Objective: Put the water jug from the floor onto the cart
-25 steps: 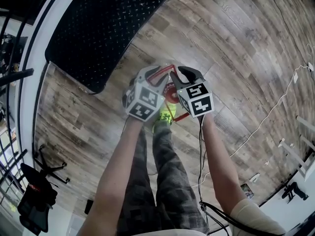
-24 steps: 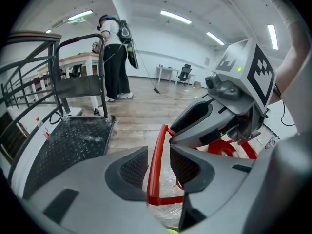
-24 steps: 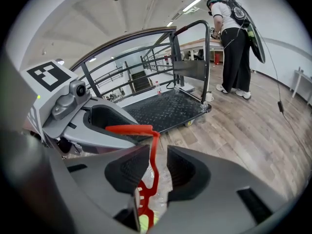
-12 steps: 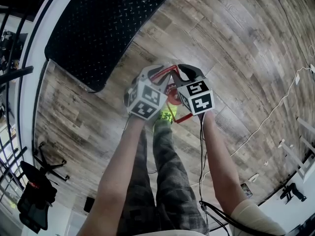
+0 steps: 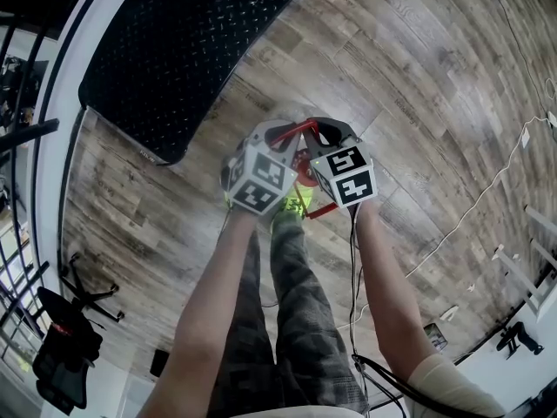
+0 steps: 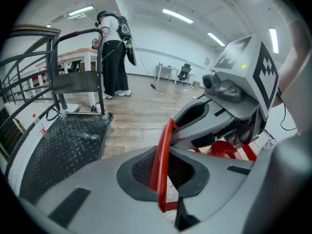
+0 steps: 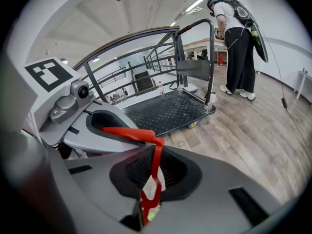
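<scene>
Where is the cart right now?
Head view, upper left: the cart stands on the wood floor just beyond the left gripper, whose fingers have just closed on the jug's red handle.

Open wood floor [image 5: 418, 77] runs from your feet to the cart [image 5: 174, 50], its low black deck up at your left. The upright handle frame [image 6: 73, 82] closes the cart's far end, and a person [image 6: 113, 57] stands just beyond it. A railing [image 6: 34, 30] hems the cart's outer side. A white cable [image 5: 477, 207] trails over the floor at your right, and a chair [image 5: 65, 342] stands behind at your left.
</scene>
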Tool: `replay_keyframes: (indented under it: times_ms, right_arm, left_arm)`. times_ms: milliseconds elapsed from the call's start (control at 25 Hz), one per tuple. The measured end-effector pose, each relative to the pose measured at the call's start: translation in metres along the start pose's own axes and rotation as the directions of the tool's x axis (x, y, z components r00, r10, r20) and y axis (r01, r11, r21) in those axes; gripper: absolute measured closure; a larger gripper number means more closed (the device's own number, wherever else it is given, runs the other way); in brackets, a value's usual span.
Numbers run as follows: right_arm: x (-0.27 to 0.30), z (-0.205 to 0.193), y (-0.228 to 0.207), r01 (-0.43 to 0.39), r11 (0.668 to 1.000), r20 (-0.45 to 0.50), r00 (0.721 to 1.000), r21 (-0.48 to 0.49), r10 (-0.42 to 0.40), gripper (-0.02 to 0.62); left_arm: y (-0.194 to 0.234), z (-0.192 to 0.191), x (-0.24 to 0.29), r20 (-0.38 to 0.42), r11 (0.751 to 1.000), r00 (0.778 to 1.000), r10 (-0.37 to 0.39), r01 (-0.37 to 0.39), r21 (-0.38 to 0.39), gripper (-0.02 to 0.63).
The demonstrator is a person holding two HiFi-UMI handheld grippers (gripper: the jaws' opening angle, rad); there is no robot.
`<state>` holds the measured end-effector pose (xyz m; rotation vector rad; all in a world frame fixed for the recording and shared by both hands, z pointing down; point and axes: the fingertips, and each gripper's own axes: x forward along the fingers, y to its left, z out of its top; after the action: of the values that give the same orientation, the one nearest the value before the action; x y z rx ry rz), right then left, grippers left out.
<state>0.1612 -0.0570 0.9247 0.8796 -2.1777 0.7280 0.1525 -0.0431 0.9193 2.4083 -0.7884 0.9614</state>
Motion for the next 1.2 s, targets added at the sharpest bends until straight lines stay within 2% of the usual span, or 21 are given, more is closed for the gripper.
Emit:
replay_keyframes:
  times_ms: [200,680,840,1200]
  right_arm:
    - [-0.013,0.006,0.008,-0.02,0.996,0.013,1.0,0.085,0.019,0.574]
    - [-0.047,0.012,0.045,-0.056,0.996,-0.028,0.998,0.068,0.058,0.575]
    - [-0.065,0.031,0.051,-0.049,0.996,-0.01,0.999,0.069,0.049,0.575]
    - [-0.126,0.114,0.07,-0.045,0.998,0.061,0.997,0.045,0.042,0.575]
  left_arm:
    - [-0.009,0.001,-0.011,-0.032,1.0,1.0,-0.003,0.003,0.011,0.574]
    - [-0.033,0.001,-0.053,-0.065,1.0,0.998,0.0,0.0,0.012,0.574]
    - [-0.034,0.02,-0.072,-0.057,0.999,0.998,0.005,-0.003,0.032,0.574]
    - [-0.027,0.095,-0.145,-0.025,0.995,0.999,0.034,-0.031,0.099,0.574]
